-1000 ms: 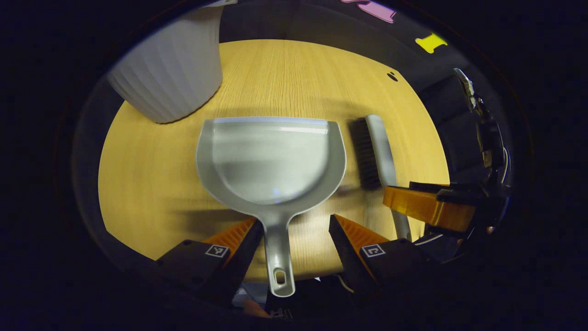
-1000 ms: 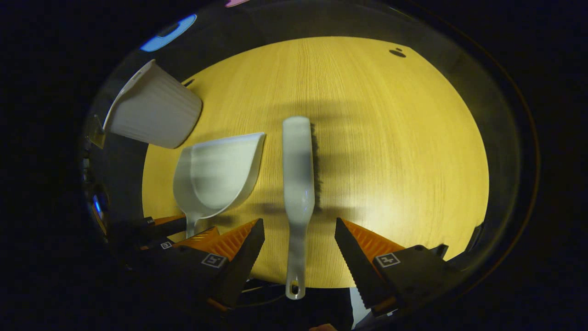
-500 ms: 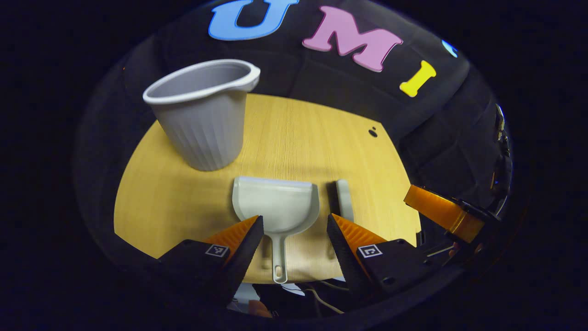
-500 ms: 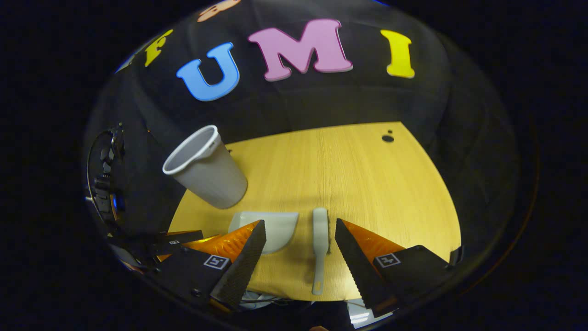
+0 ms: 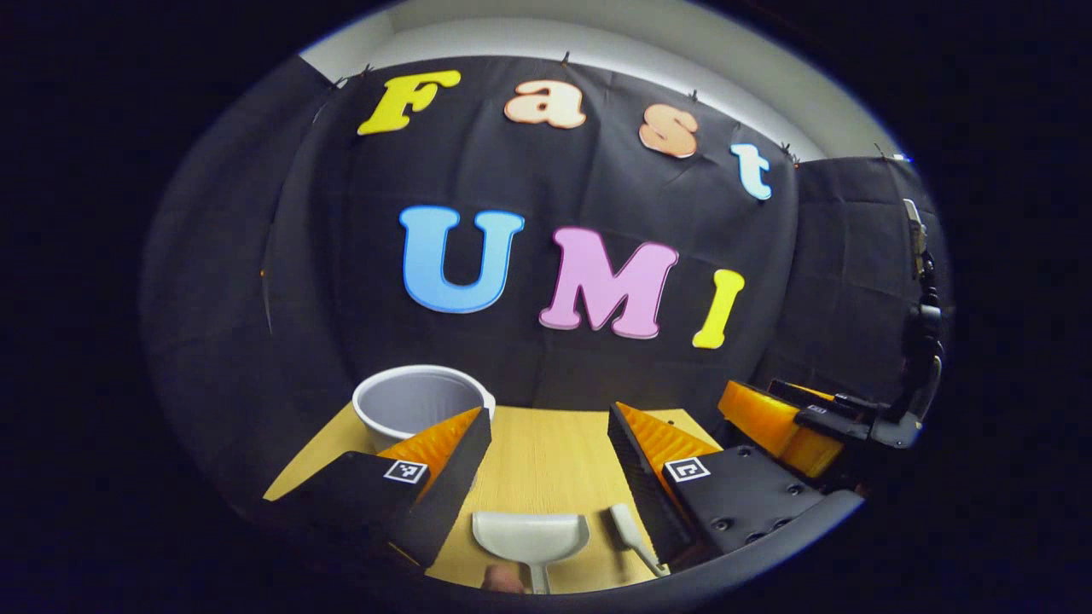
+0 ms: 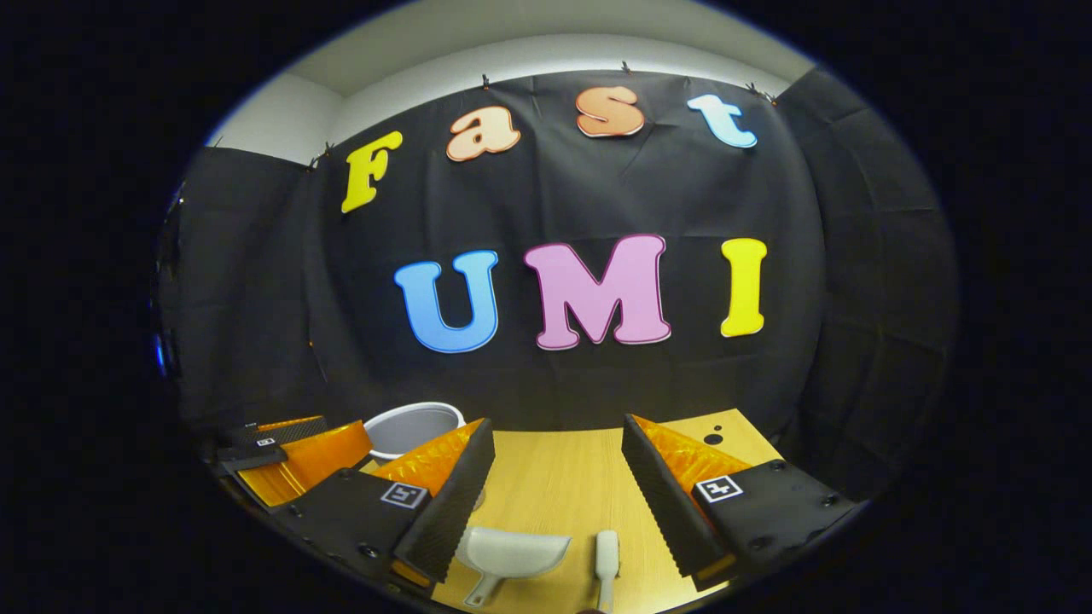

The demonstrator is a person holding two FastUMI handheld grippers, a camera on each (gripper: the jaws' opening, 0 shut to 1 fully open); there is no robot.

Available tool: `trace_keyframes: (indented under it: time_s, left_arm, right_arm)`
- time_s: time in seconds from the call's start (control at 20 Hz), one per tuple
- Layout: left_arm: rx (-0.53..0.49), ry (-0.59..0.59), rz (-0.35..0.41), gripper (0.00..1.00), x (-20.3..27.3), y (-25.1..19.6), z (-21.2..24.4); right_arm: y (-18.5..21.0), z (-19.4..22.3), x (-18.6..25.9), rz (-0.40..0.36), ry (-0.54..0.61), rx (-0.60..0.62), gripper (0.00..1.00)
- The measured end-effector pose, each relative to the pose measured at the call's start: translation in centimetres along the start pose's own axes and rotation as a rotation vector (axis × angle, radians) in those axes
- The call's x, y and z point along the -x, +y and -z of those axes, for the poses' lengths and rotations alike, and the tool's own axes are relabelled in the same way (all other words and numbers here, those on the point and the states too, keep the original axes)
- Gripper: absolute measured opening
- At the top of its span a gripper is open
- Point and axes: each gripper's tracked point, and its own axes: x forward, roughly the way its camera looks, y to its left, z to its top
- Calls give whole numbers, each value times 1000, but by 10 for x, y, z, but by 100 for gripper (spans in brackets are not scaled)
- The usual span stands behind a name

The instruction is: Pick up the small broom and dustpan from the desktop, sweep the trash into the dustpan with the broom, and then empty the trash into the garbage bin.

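Both tools, left (image 5: 548, 460) and right (image 6: 557, 477), gape wide above the tabletop (image 6: 563, 495), dustpan (image 5: 531, 536) and broom (image 6: 606, 553) lying below them, untouched.

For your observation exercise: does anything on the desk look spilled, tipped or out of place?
Nothing stands out. The dustpan and broom lie side by side on the desk, and the bin stands upright.

place: recording booth | cues: black cloth wall (image 6: 554, 205), wooden desktop (image 6: 563, 486), white ceiling strip (image 5: 614, 43)
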Motion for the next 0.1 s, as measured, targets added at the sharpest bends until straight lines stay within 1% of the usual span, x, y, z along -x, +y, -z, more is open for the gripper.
trace_keyframes:
  time_s: [0.05,0.1]
  left_arm:
    - [-14,-65,2,83,5,2,-11]
    - [-35,-96,-2,81,7,1,-14]
  right_arm:
    - [4,-8,4,-6,-35,6,98]
    - [5,-18,11,-7,-70,20,98]
